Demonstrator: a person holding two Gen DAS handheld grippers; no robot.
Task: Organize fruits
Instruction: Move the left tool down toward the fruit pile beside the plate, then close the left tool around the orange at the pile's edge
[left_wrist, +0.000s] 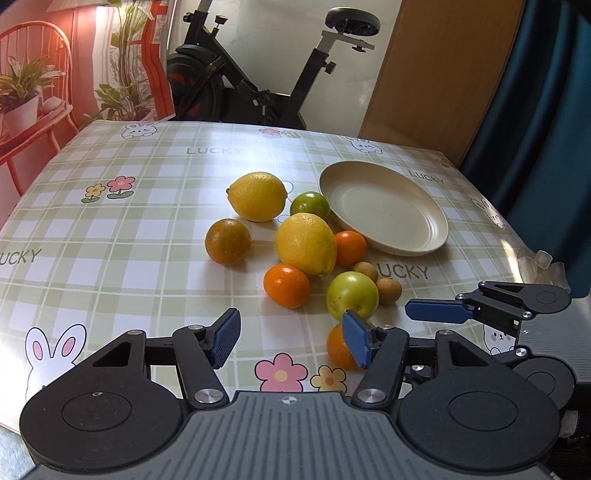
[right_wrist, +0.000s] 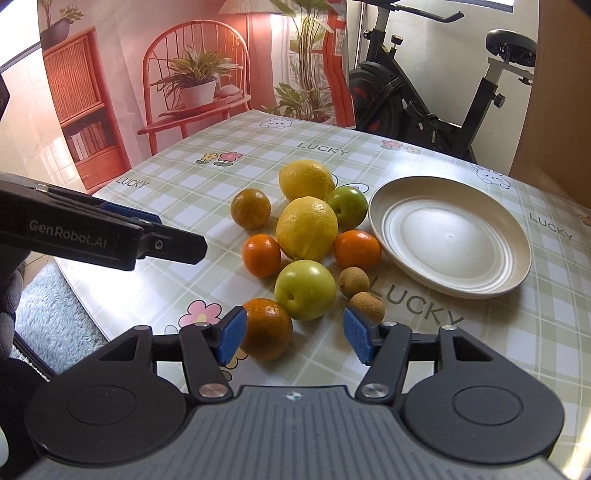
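Both grippers are poised at the near edge of the table and neither has anything in its grasp. The left gripper (left_wrist: 291, 341) has its blue-padded fingers spread wide over bare tablecloth, with the nearest dull orange citrus (left_wrist: 341, 347) peeking out just behind its right pad. The right gripper (right_wrist: 295, 338) is spread just as wide, and in its own view that same nearest orange citrus (right_wrist: 267, 328) sits right against the left pad, partly inside the gap, though not clamped.

Moving outward, the pile waits on the green-checked vinyl tablecloth (right_wrist: 184, 266): a pale green round fruit (right_wrist: 304, 290) just beyond the jaws, two small brown longan-like fruits (right_wrist: 360, 295) to its right, two bright orange tangerines (right_wrist: 261, 255) flanking a big yellow lemon (right_wrist: 306, 233), then a second yellow lemon (right_wrist: 306, 179), a darker green round fruit (right_wrist: 348, 206) and a brownish-orange mottled citrus (right_wrist: 250, 208) at the back.

And the cream-coloured round plate (right_wrist: 513, 273) on the right? Completely bare, though the back green fruit rests close to its rim. So by my reading this job is right at the start: nothing sorted, ten fruits left on the cloth. The near orange looks the likeliest first pick for the right gripper.
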